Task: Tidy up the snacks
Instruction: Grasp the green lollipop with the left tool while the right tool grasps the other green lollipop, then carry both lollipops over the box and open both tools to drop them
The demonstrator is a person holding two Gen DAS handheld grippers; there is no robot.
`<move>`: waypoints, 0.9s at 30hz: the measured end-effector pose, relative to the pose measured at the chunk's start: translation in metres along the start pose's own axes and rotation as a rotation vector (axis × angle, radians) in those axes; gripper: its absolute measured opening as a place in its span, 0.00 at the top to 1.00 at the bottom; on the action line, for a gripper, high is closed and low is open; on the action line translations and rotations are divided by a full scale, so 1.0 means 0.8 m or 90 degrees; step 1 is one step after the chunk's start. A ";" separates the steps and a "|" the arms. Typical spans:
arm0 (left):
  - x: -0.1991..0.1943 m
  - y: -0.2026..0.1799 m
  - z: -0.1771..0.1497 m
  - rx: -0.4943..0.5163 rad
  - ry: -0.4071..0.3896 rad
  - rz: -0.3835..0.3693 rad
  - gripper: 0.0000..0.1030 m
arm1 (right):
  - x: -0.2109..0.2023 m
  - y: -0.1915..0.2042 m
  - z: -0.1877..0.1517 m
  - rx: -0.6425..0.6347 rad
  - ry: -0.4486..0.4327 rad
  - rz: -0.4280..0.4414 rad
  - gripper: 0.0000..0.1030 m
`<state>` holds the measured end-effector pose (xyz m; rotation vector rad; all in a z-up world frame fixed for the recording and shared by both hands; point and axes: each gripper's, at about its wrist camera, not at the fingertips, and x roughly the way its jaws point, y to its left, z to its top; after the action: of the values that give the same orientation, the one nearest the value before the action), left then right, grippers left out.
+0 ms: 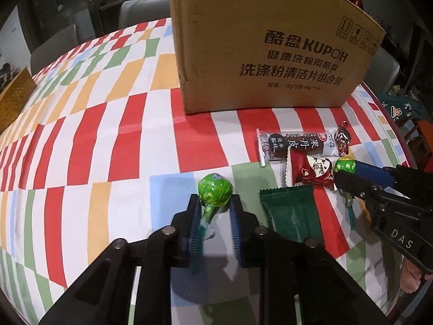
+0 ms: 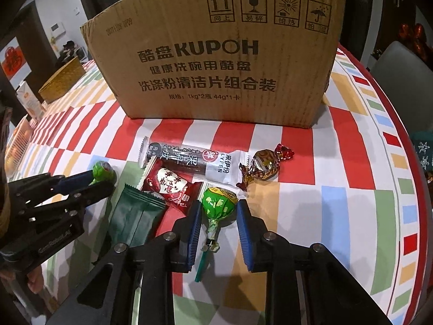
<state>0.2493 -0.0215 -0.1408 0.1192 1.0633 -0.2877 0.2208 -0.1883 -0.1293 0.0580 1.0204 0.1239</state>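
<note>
With each hand-held gripper released astride a light, slippery-wrapped lollipop before the cardboard box, we judge the hard heads the firmest hold: left hand-held gripper on one lollipop, right hand-held gripper on the other lollipop.

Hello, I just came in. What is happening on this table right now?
A person is sorting snacks with two handheld grippers. The left gripper and the right gripper are both open, each straddling a green lollipop, and. Neither is lifted yet. A green packet, a red packet, a dark bar and a foil candy lie before the cardboard box.
</note>
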 end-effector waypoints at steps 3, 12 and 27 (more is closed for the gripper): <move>-0.002 -0.002 0.001 -0.004 -0.004 -0.008 0.80 | -0.001 -0.001 0.000 0.003 -0.001 0.001 0.74; -0.028 -0.011 0.000 -0.010 -0.028 -0.019 0.80 | -0.025 0.000 -0.003 -0.003 -0.024 0.006 0.74; -0.105 -0.028 -0.001 -0.008 -0.107 -0.033 0.80 | -0.088 0.006 0.004 -0.015 -0.093 0.023 0.74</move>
<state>0.2041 -0.0280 -0.0671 0.0556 0.9022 -0.3322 0.1868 -0.1926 -0.0678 0.0628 0.8717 0.1616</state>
